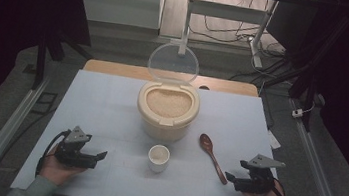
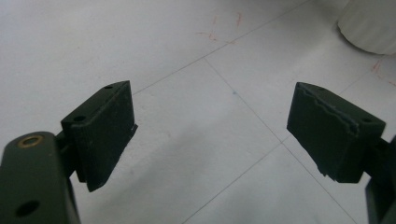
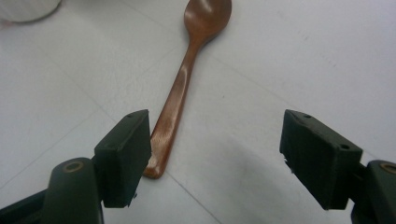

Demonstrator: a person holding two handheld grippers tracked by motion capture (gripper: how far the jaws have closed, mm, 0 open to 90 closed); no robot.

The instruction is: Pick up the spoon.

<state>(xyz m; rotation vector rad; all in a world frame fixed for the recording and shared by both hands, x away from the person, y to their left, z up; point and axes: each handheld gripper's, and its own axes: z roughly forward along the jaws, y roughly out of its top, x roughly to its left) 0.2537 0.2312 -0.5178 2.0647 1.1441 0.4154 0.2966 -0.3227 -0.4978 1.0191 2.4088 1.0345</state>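
Spoon (image 3: 180, 88) first: it is the thing nearest the right gripper (image 3: 217, 154), lying flat on the white table (image 1: 111, 105) just right of the small white cup (image 1: 158, 157), bowl toward the far side and handle running back toward the near right. In the right gripper view its handle end sits just beside the left jaw's tip, not between the pads, and the 2 jaws stand wide apart with nothing in them.

It looks like 1 piece of reddish-brown wood with a smooth, slightly glossy finish, so I judge it light, stiff and not fragile, though the sheen may let it slide in rubber pads. The handle is thin and lies low on the table, which makes it awkward to get under; the best hold is probably across the handle's sides, a little up from the tip, where it is narrow and straight. The oval bowl is too broad and curved for a sure pinch.

The left gripper (image 1: 85, 156) rests at the near left, well apart from the spoon, its jaws likewise spread and empty over bare table.

Behind the cup stands a round cream plastic container (image 1: 166, 112) filled with pale grain that looks like rice, its clear lid (image 1: 173, 63) hinged up at the far side. The cup is small, matte, upright and seems to hold some of the same grain; it would tip easily if knocked.
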